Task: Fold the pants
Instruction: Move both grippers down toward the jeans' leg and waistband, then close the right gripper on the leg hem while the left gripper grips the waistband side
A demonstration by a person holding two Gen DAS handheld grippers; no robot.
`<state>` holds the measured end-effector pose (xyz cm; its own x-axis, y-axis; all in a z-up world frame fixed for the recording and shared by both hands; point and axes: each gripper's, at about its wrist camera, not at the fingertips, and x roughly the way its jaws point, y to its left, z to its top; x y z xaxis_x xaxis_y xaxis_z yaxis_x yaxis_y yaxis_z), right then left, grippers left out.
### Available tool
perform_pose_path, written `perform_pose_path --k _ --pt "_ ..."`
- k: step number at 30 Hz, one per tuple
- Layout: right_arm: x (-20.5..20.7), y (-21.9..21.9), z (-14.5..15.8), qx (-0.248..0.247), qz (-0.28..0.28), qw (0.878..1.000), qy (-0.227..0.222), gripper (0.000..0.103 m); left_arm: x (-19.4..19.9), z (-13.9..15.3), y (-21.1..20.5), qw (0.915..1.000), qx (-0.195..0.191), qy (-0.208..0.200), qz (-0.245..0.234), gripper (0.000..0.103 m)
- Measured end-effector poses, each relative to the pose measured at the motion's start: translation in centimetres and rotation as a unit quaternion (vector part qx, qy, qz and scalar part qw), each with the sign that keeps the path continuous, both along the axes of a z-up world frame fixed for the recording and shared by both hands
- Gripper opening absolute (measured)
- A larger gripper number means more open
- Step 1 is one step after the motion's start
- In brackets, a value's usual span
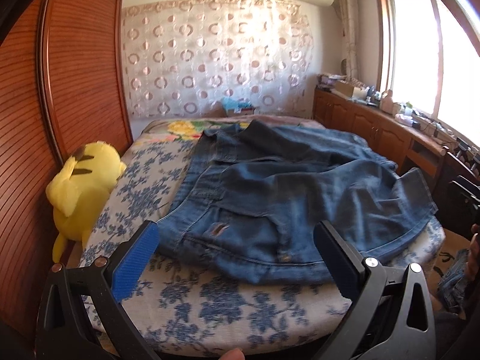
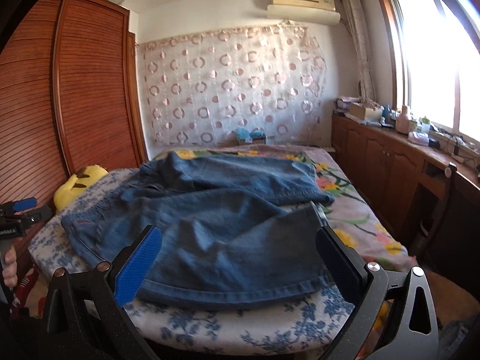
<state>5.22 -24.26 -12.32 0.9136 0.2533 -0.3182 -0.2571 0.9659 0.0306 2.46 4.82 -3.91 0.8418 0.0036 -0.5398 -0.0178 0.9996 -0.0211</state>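
Note:
A pair of blue denim pants [image 1: 270,192] lies crumpled on the bed, waist end towards the left, legs towards the right. My left gripper [image 1: 235,231] is open and empty, just in front of the waistband near the bed's front edge. In the right wrist view the pants [image 2: 216,219] show with one leg hem at the front. My right gripper [image 2: 238,237] is open and empty, its fingers to either side of that leg hem, slightly above it. The left gripper also shows in the right wrist view [image 2: 21,210] at the far left.
The bed [image 1: 192,309] has a blue floral cover and a bright flowered blanket [image 2: 360,228] to the right. A yellow plush toy [image 1: 81,186] leans against the wooden wardrobe [image 1: 60,90] on the left. A low wooden cabinet [image 2: 390,162] with clutter runs under the window on the right.

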Motion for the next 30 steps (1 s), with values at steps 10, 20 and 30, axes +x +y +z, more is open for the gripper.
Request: perform_pose_path --k 10,20,30 --pt "0.8 -1.3 0.2 -0.030 -0.019 0.998 0.050 0.096 2.7 -3.0 4.3 0.9991 -0.018 0.036 0.015 0.096" --pt "1.9 -2.1 1.4 -0.043 -0.031 0.992 0.115 0.086 5.2 -5.6 7.4 0.9967 -0.014 0.073 0.032 0.089" --pt "2.2 -2.0 2.2 -0.021 -0.016 0.988 0.152 0.073 6.9 -7.1 9.2 0.9935 -0.037 0.105 0.025 0.077"
